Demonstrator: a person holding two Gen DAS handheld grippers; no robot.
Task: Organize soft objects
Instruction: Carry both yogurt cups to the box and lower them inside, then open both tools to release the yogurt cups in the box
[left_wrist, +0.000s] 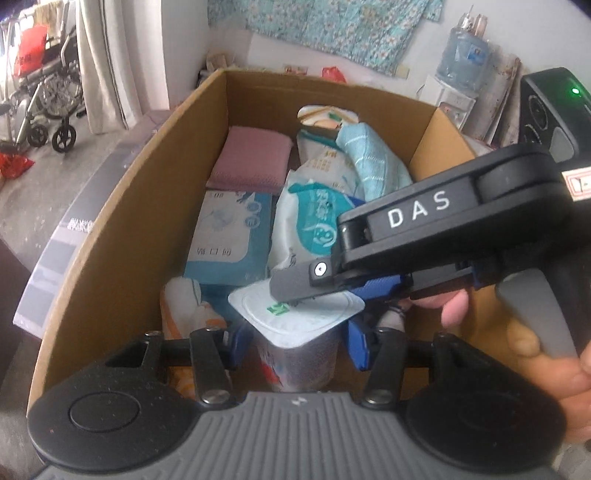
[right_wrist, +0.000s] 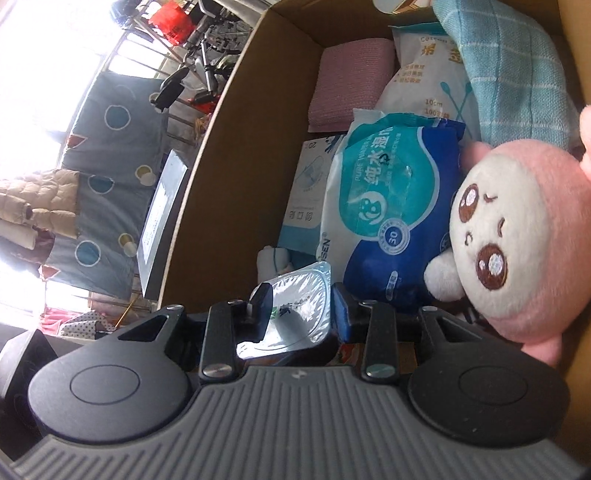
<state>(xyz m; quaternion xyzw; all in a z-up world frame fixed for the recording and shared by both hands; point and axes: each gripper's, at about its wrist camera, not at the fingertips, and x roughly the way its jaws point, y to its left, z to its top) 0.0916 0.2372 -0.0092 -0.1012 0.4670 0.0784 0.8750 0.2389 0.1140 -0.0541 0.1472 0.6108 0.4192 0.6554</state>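
Cardboard box (left_wrist: 110, 229) fills both views. Nearest, the left hand-held gripper (left_wrist: 295, 343) clamps an upright foil-lidded cup (left_wrist: 295, 314) at its sides; the right hand-held gripper (left_wrist: 291, 291), part open, straddles the lid from the right; wipes pack (left_wrist: 310, 225) lies beyond.

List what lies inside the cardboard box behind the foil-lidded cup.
Inside the cardboard box: a pink folded cloth, wet wipes pack, cotton swab bag, blue checked towel, pale blue packet and pink plush toy. The foil-lidded cup and packs hide the box floor.
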